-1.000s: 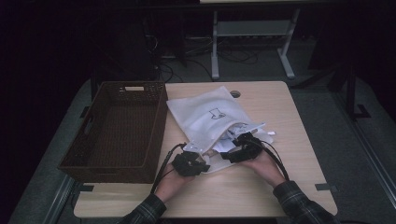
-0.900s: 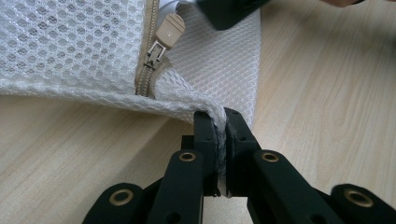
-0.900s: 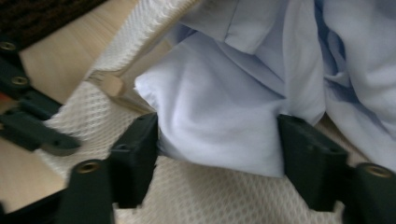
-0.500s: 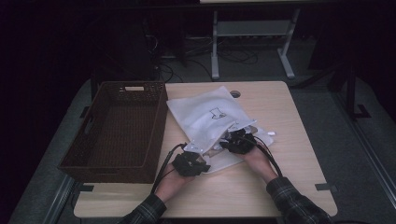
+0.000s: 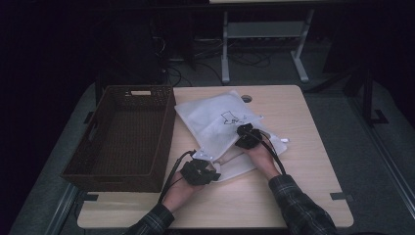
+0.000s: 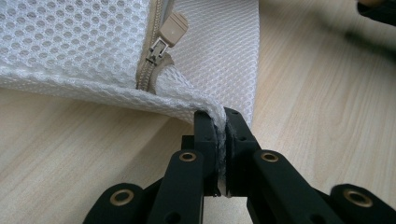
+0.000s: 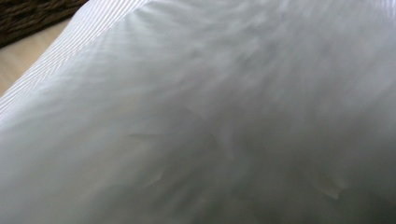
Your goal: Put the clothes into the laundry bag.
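Observation:
A white mesh laundry bag (image 5: 210,117) with a small dark print lies on the wooden table (image 5: 293,186), and white cloth (image 5: 275,143) pokes out at its right side. My left gripper (image 5: 202,161) is shut on the bag's near corner. In the left gripper view its jaws (image 6: 220,117) pinch the mesh edge (image 6: 205,70) just below the beige zipper pull (image 6: 171,27). My right gripper (image 5: 246,134) rests on the bag's middle. Its jaws have just been closing, and smooth white fabric (image 7: 210,116) hides them in the right gripper view, so I cannot tell what is between them.
A dark wicker basket (image 5: 169,128) stands left of the bag, close to my left hand; its rim shows at the corner (image 7: 28,16) of the right gripper view. A round hole (image 5: 246,98) sits in the tabletop behind the bag. Metal frame legs stand on the floor beyond.
My right hand has slid away from me and leftward, from the bag's right edge onto its middle. The left gripper has kept its hold and place.

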A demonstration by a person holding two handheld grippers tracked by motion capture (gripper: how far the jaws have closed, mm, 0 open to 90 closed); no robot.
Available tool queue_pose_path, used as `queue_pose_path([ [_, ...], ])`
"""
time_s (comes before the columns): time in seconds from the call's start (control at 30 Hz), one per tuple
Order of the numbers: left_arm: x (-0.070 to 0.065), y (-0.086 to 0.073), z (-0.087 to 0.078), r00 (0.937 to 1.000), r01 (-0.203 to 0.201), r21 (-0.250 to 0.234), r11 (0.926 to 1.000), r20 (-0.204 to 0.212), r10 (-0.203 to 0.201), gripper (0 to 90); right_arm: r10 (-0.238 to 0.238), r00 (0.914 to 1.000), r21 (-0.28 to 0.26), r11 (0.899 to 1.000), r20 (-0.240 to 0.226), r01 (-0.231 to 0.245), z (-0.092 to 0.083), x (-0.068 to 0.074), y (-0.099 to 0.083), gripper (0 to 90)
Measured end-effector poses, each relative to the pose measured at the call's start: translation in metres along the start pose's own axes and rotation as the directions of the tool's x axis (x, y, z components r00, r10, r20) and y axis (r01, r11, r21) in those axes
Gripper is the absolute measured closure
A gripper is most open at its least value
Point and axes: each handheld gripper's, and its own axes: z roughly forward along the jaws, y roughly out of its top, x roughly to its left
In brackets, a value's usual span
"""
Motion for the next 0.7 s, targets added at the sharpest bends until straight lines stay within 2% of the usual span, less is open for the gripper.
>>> queue_pose_path([
  [0.2, 0.001, 0.000, 0.000, 1.0000, -0.003, 0.002, 1.0000, -0.003, 0.003, 85.7, 0.016, 0.9989, -0.025, 1.000, 0.045, -0.015, 0.014, -0.007, 0.005, 83.0],
  [0.3, 0.001, 0.000, 0.000, 1.0000, 0.002, 0.000, 1.0000, -0.002, -0.002, 85.6, 0.027, 0.9984, -0.030, 0.999, 0.050, -0.025, 0.017, -0.010, 0.006, 82.8],
  [0.43, 0.002, 0.000, 0.000, 1.0000, 0.006, -0.003, 1.0000, 0.001, -0.006, 85.6, 0.020, 0.9989, -0.032, 0.999, 0.043, -0.019, 0.013, -0.010, 0.005, 81.2],
  [0.53, 0.001, -0.001, 0.000, 1.0000, 0.003, -0.005, 1.0000, 0.000, -0.003, 85.4, 0.025, 0.9994, -0.033, 0.999, 0.022, -0.024, 0.009, -0.011, 0.004, 76.4],
  [0.7, 0.002, -0.001, 0.000, 0.9999, 0.011, -0.010, 0.9999, 0.002, -0.011, 85.1, 0.034, 0.9994, -0.030, 0.999, 0.004, -0.034, 0.001, -0.010, 0.002, 61.8],
])
